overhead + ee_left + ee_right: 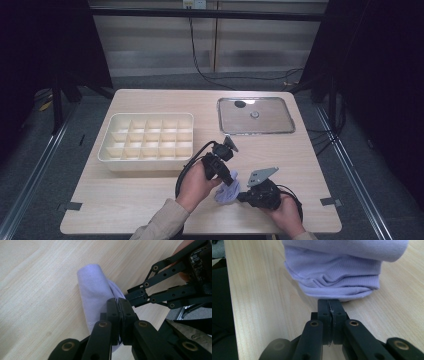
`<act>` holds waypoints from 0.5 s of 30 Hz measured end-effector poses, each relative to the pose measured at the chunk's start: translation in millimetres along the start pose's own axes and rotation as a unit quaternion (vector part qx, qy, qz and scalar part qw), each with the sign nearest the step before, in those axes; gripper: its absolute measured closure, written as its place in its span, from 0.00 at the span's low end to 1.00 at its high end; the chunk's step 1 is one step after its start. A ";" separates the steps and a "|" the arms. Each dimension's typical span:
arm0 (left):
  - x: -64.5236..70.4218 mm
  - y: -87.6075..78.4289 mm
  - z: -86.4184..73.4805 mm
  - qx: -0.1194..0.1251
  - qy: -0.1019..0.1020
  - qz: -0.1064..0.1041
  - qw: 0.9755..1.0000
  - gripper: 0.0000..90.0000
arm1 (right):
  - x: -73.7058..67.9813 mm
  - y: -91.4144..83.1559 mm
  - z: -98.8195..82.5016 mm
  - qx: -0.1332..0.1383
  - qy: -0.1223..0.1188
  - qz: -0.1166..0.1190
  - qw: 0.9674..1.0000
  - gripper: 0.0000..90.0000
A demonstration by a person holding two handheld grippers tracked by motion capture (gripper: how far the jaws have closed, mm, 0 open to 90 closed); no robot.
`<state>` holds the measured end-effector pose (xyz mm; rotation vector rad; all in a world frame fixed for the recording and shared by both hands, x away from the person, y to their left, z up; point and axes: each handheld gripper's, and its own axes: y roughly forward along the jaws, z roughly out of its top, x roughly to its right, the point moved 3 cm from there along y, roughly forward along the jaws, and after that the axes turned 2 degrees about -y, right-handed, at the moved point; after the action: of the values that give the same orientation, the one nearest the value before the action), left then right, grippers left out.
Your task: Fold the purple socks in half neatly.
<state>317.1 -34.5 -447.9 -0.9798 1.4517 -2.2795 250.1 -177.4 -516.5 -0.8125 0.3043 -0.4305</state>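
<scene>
High view: a pale wooden table [150,200] fills the middle of the frame. Left of centre sits a cream divided tray [147,141], its many small compartments showing nothing inside. At upper right lies a shallow metal tray [287,120] holding one small round object [254,114], with a dark spot near its top left corner. At lower centre, a person's two hands bring a pair of black tools together over a bunched lilac cloth [228,192] lying on the tabletop, between the tools and below the divided tray. The left gripper [233,180] reaches the cloth from the upper left, the right gripper [241,196] from the right. In the left gripper view, the jaws are pressed together, pinching a fold of the cloth [95,292]. In the right gripper view, the jaws are likewise pressed together at the lower hem of the cloth [337,277], a thin edge caught between them.
</scene>
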 end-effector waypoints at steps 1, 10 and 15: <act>0.2 0.5 0.0 0.000 -0.003 0.000 1.000 0.98 | -0.1 0.0 0.0 0.000 0.000 0.000 1.000 0.98; 1.6 2.2 -0.6 0.001 0.000 -0.002 1.000 0.98 | -0.3 0.3 0.0 0.001 0.005 0.000 1.000 0.98; 0.9 0.9 -2.2 0.002 0.000 -0.002 1.000 0.98 | -0.6 1.1 1.1 0.000 0.004 -0.001 1.000 0.98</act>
<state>314.9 -33.9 -448.9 -0.9815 1.4474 -2.2842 250.4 -175.8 -516.5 -0.8103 0.3114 -0.4356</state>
